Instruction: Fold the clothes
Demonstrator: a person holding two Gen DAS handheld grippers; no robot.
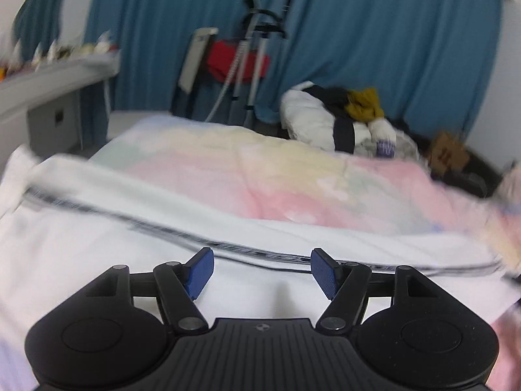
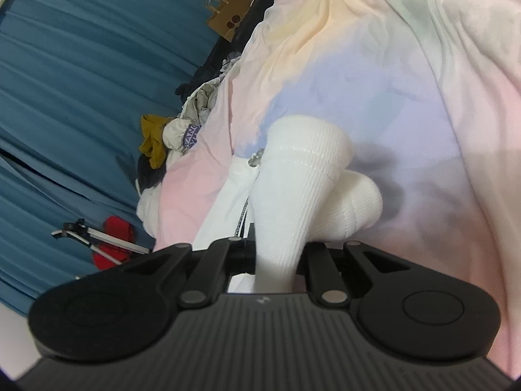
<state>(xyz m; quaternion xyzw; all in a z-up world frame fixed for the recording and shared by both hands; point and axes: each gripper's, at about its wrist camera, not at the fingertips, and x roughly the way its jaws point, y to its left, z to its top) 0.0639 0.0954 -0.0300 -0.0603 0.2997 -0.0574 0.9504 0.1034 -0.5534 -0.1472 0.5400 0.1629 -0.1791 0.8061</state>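
a: which step is in hand, you think?

b: i judge it is the middle of a fold; the right gripper [image 2: 276, 260] is clamped on the ribbed white knit cuff [image 2: 302, 176] of the white garment with thin dark trim lines [image 1: 130, 260]; the cuff stands up from between its jaws, and behind it hangs the pastel tie-dye bed cover [image 2: 374, 65].

a: and the left gripper [image 1: 262, 272]?

b: its blue pads [image 1: 200, 273] stand wide apart and hold nothing; it hovers low over the white garment, which lies spread on the near part of the bed, blurred in this view.

a: what does the next move call for?

b: probably the left one must come down and pinch a free edge of the cloth, near the dark trim, so both ends can be carried together; soft fabric will sag if only one side is held.

a: is there room?

b: the middle of the bed looks open; at the far edge sits a heap of mixed clothes, white, black and mustard yellow [image 1: 342, 114], and beside it a brown paper bag [image 2: 228, 16]; better to keep away from that side.
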